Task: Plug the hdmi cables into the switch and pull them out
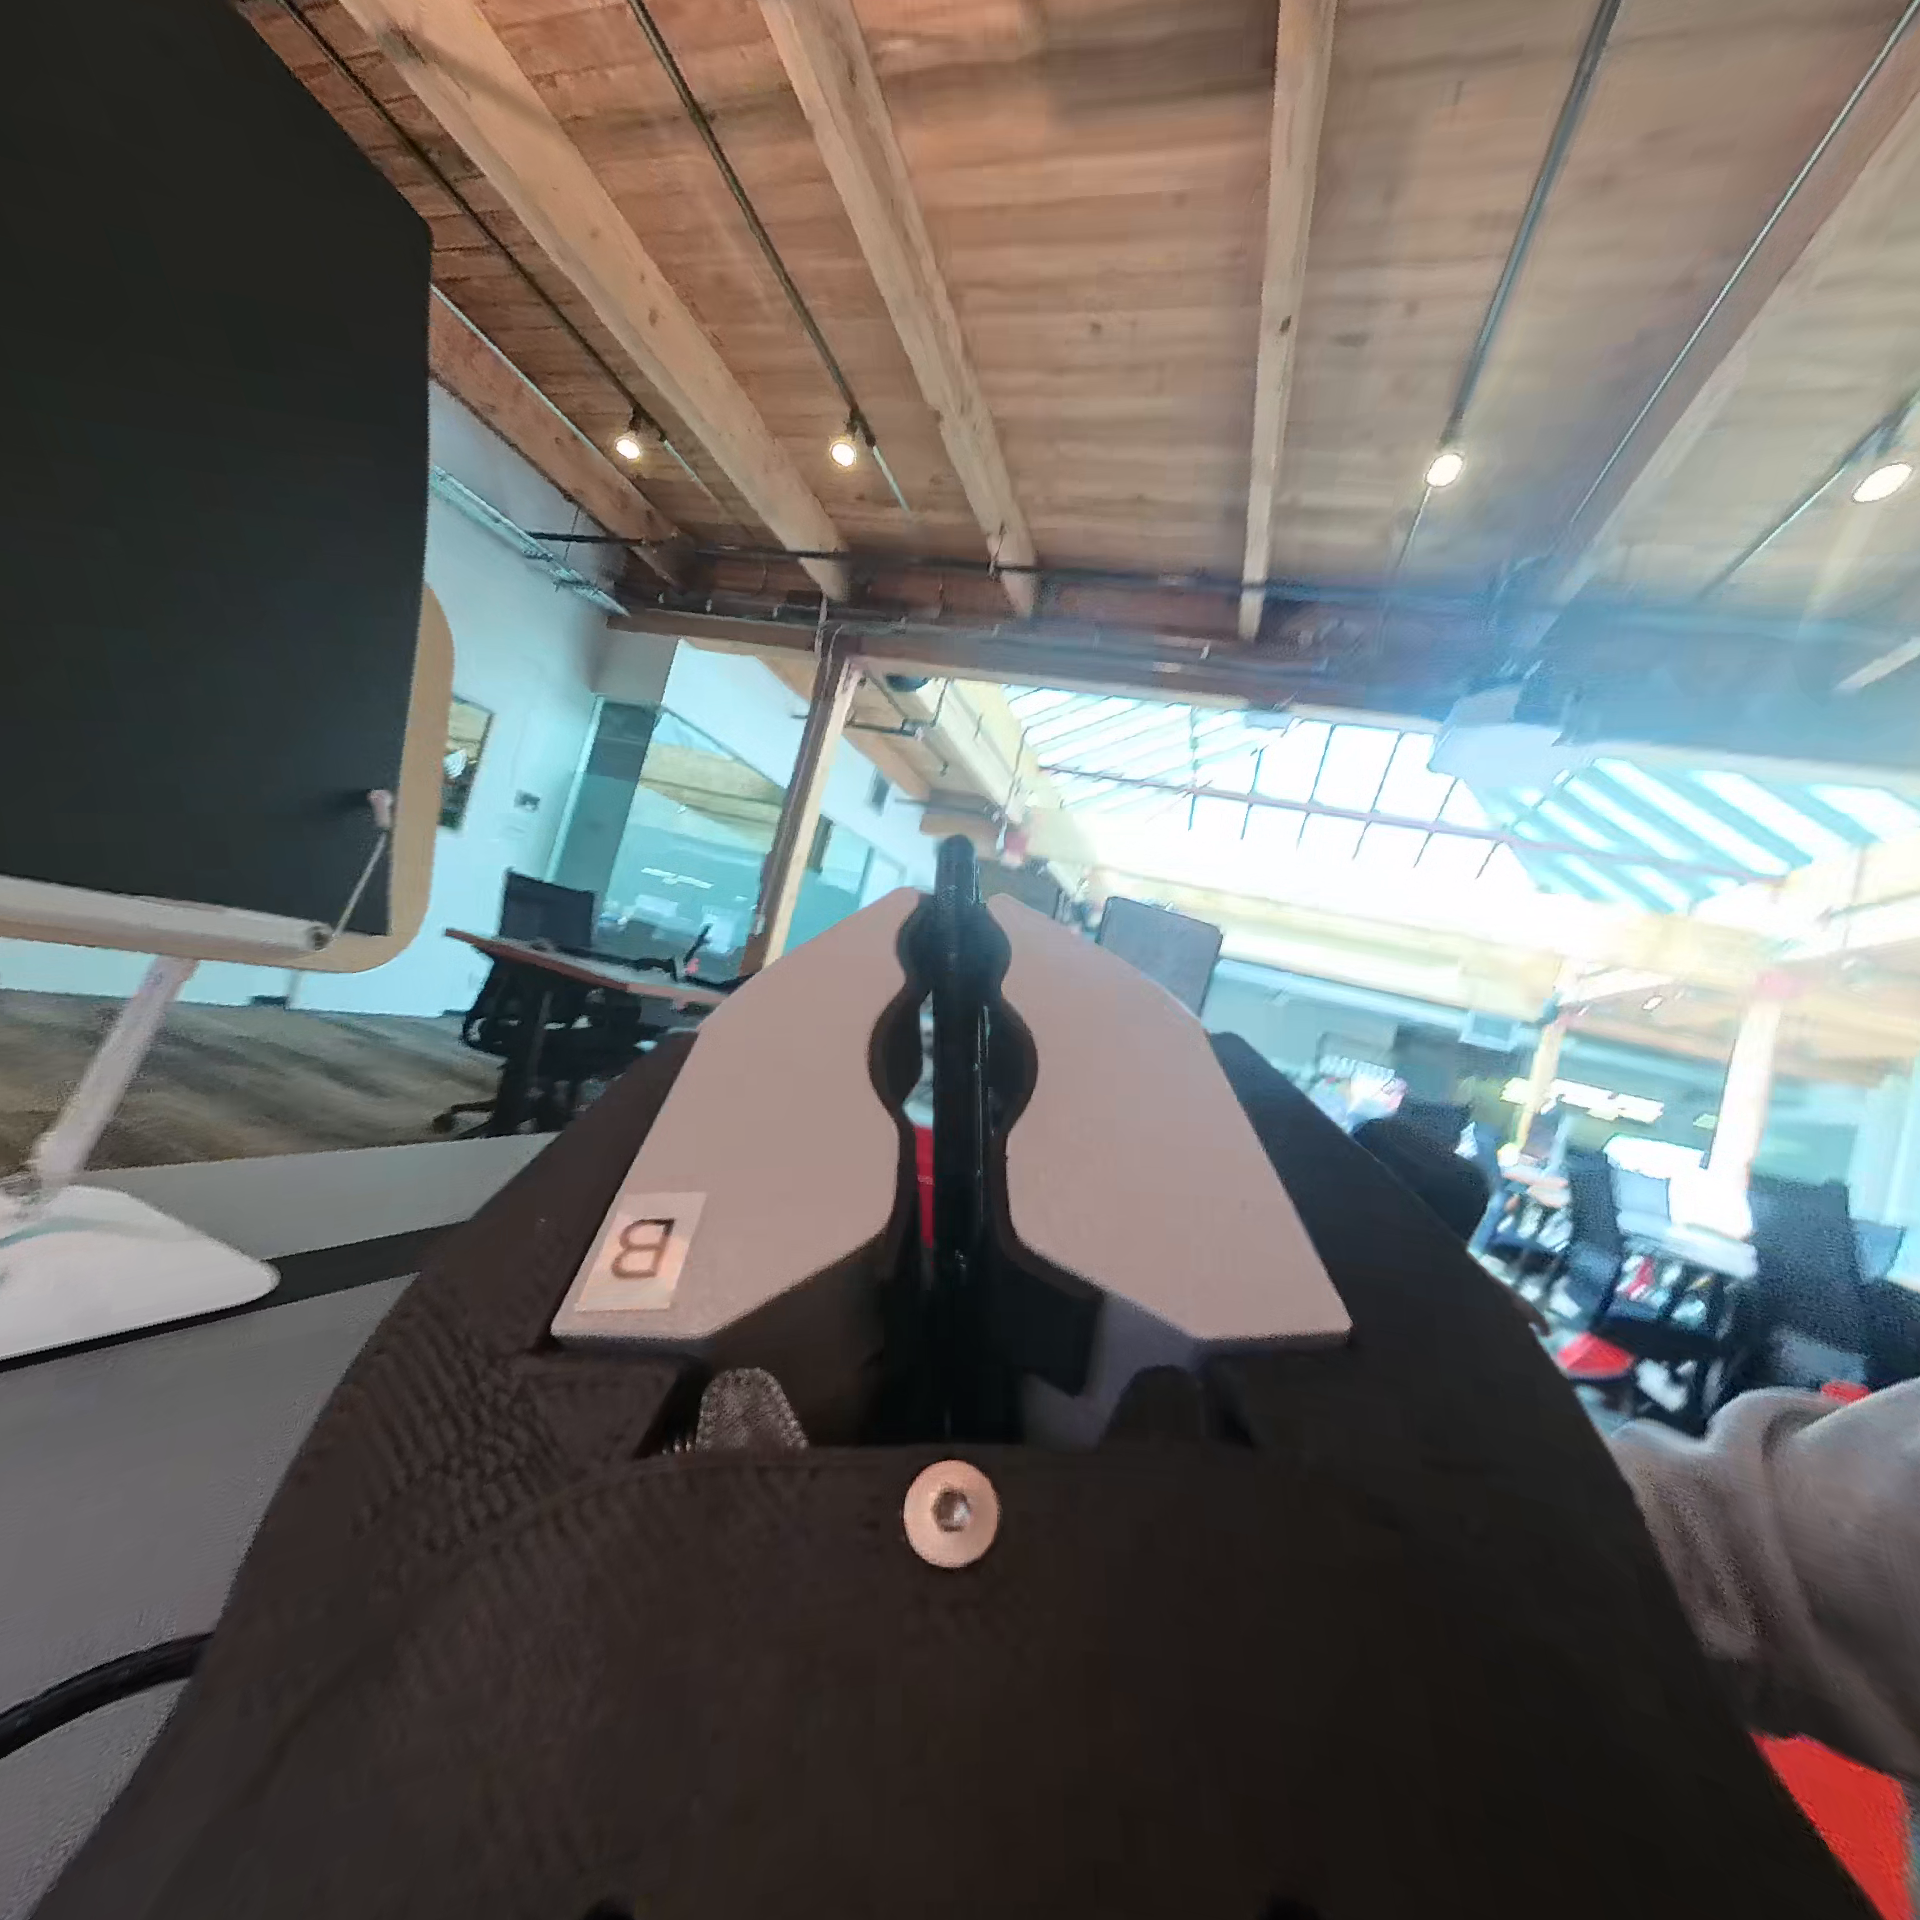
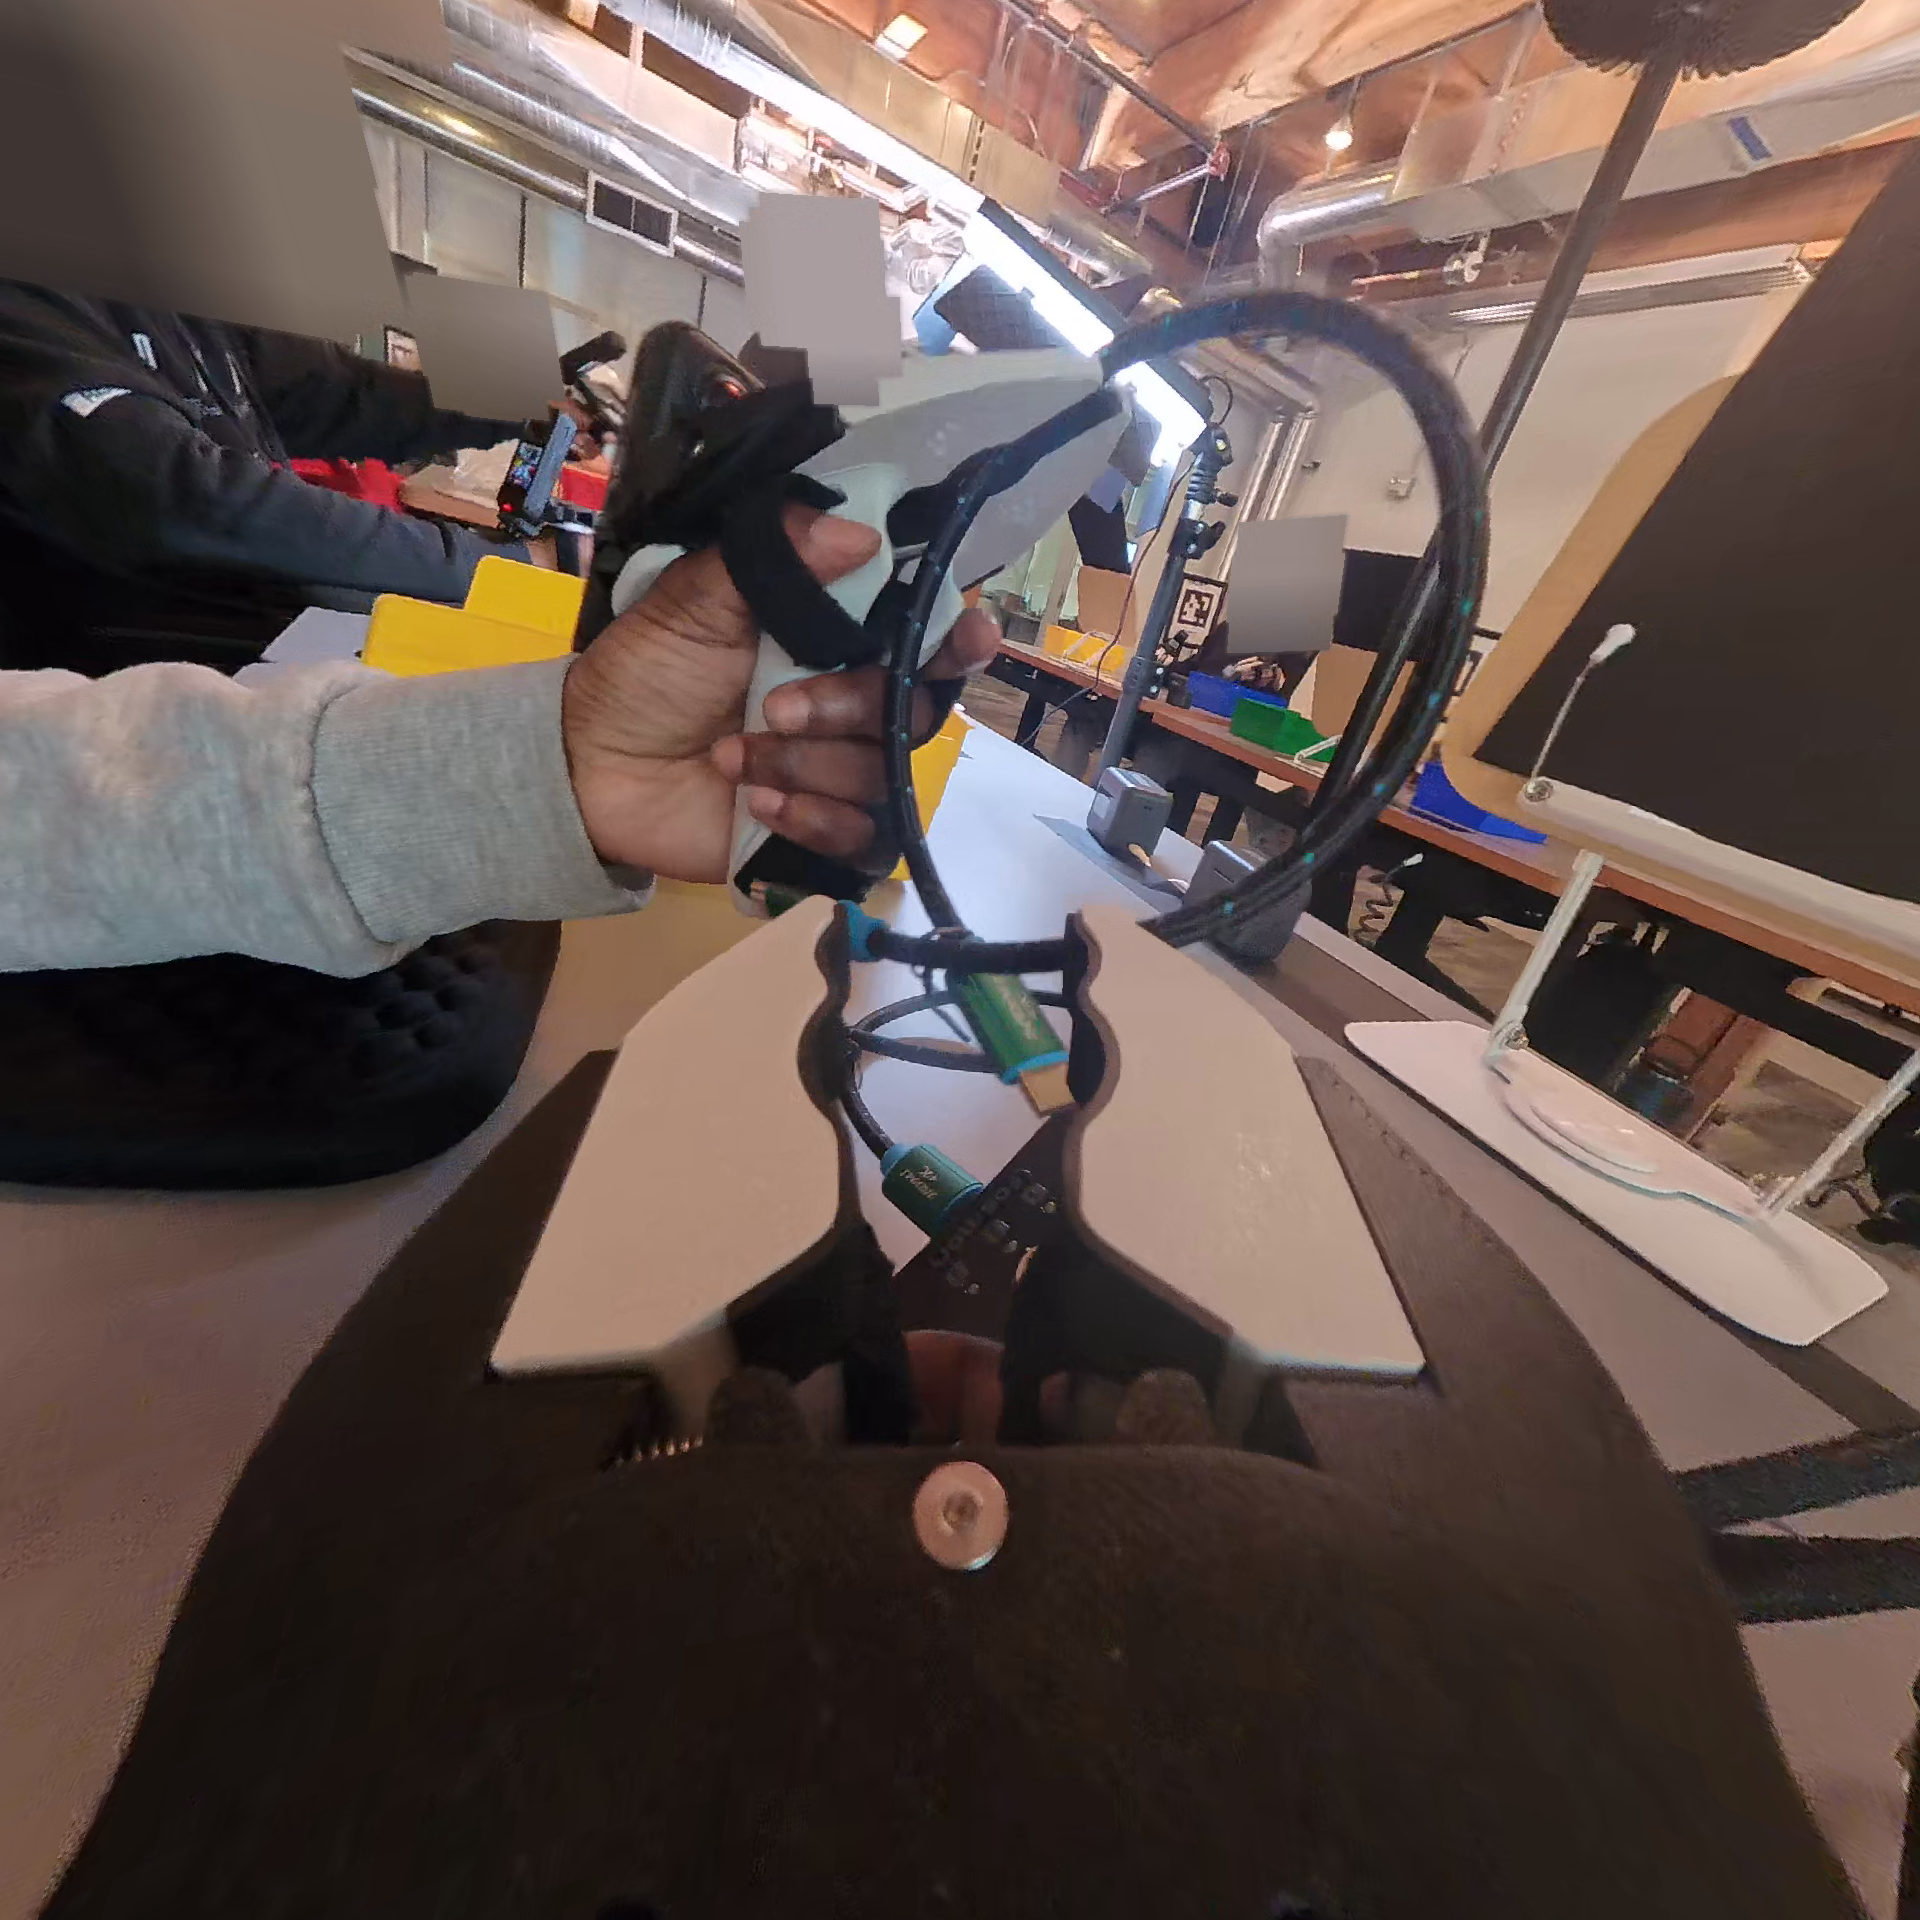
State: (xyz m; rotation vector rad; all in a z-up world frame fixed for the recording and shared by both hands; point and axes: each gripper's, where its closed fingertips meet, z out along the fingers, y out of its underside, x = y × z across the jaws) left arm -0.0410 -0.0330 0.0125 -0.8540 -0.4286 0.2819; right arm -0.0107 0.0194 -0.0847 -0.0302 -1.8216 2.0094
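Gripping a black braided cable (image 1: 956, 1039), the left tongs (image 1: 954, 914) are clamped tight; right tongs (image 2: 961, 925) gape, empty, over the switch (image 2: 997, 1210).

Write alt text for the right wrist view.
The right gripper hangs open over a grey table, with a black switch and two green HDMI plugs lying between its fingers. Beyond, a hand holds the left gripper raised, shut on a looping black braided cable.
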